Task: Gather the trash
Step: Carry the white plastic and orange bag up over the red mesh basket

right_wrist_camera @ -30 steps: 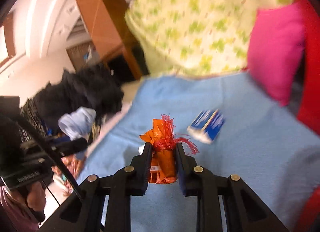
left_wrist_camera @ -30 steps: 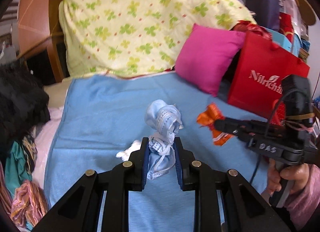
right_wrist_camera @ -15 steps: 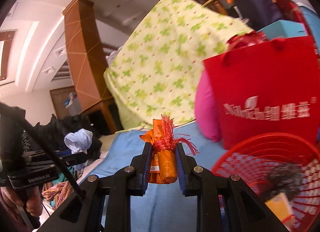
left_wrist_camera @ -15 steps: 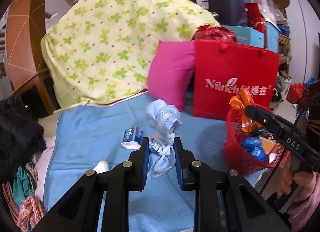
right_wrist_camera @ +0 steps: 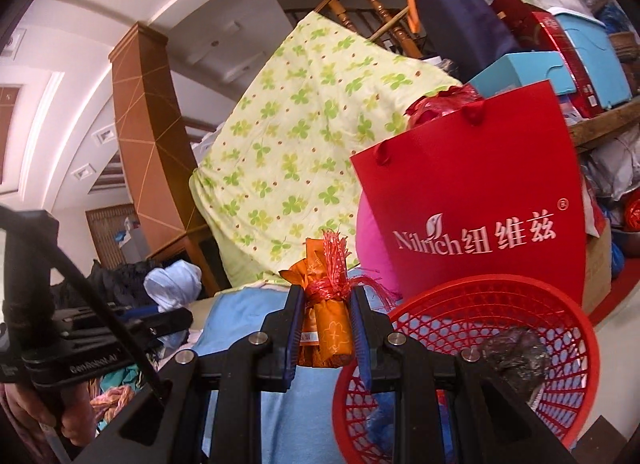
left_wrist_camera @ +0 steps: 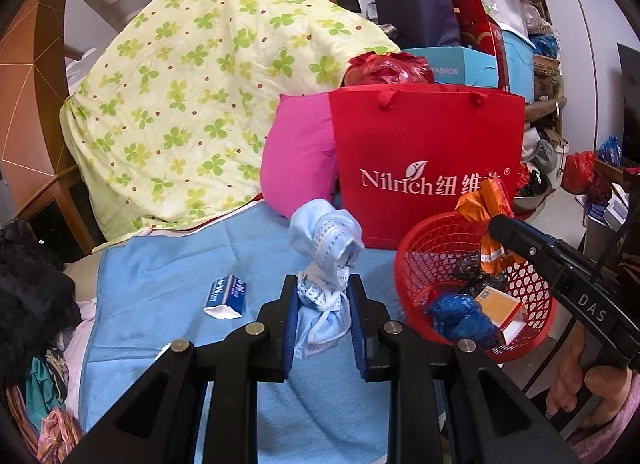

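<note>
My left gripper [left_wrist_camera: 323, 306] is shut on a crumpled light-blue face mask bundle [left_wrist_camera: 325, 240] above the blue sheet [left_wrist_camera: 168, 272]. My right gripper [right_wrist_camera: 326, 328] is shut on an orange wrapper tied with red ribbon [right_wrist_camera: 327, 304]; in the left wrist view that wrapper [left_wrist_camera: 486, 208] hangs over the red mesh basket [left_wrist_camera: 424, 248]. The basket [right_wrist_camera: 560, 416] holds a blue bundle [left_wrist_camera: 460, 314], an orange box [left_wrist_camera: 498, 304] and black crumpled plastic [right_wrist_camera: 514, 352]. A small blue-white packet [left_wrist_camera: 226, 296] lies on the sheet to the left.
A red Nilrich paper bag [left_wrist_camera: 428, 168] and a pink pillow [left_wrist_camera: 300, 160] stand behind the basket. A clover-print quilt [left_wrist_camera: 192, 104] rises at the back. Dark clothes [left_wrist_camera: 28, 284] pile at the left. Boxes and clutter [left_wrist_camera: 480, 24] fill the shelves at the right.
Both grippers swung right from the bed toward the red basket. The orange wrapper now hangs over the basket. Both still hold their items.
</note>
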Demonstrator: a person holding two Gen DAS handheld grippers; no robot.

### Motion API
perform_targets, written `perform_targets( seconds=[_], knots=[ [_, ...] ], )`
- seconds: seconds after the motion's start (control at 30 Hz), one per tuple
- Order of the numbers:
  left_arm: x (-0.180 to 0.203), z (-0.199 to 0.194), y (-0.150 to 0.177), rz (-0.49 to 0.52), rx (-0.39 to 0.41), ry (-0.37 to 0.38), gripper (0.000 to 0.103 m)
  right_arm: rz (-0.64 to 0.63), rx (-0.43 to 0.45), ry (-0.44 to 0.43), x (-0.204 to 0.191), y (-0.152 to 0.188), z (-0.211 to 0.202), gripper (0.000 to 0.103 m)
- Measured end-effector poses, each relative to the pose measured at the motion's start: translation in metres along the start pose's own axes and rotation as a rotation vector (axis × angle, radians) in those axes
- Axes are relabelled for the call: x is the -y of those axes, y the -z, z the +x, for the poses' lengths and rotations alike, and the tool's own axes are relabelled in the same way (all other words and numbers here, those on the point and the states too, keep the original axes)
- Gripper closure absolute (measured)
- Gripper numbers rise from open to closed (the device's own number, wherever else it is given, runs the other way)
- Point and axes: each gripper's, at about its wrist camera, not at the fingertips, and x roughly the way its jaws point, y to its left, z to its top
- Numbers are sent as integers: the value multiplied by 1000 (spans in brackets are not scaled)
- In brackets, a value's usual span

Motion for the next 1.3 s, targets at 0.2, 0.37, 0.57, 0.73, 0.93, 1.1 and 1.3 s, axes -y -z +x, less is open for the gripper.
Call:
perform_targets(
  seconds=[0.2, 0.37, 0.57, 0.73, 0.93, 1.1, 1.3],
  knots=[
    [19, 8, -4, 17, -5, -4, 78, 24, 22, 3, 13, -2, -10, 78],
    [33, 13, -9, 36, -4, -6, 78, 43, 37, 5, 22, -3, -17, 78],
    [48, 16, -14, 63, -1, 0, 78, 63, 51, 9, 31, -4, -24, 78],
    [56, 17, -15, 77, -2, 1, 78, 71, 61, 16, 35, -5, -29, 78],
    [66, 20, -17, 85, -6, 5, 78, 76, 66, 24, 40, -6, -34, 78],
    [71, 23, -16, 88, -10, 11, 78, 79, 70, 33, 42, -5, -38, 78],
    [74, 28, -15, 80, -16, 15, 78, 69, 58, 70, 42, -4, -38, 78]
  ],
)
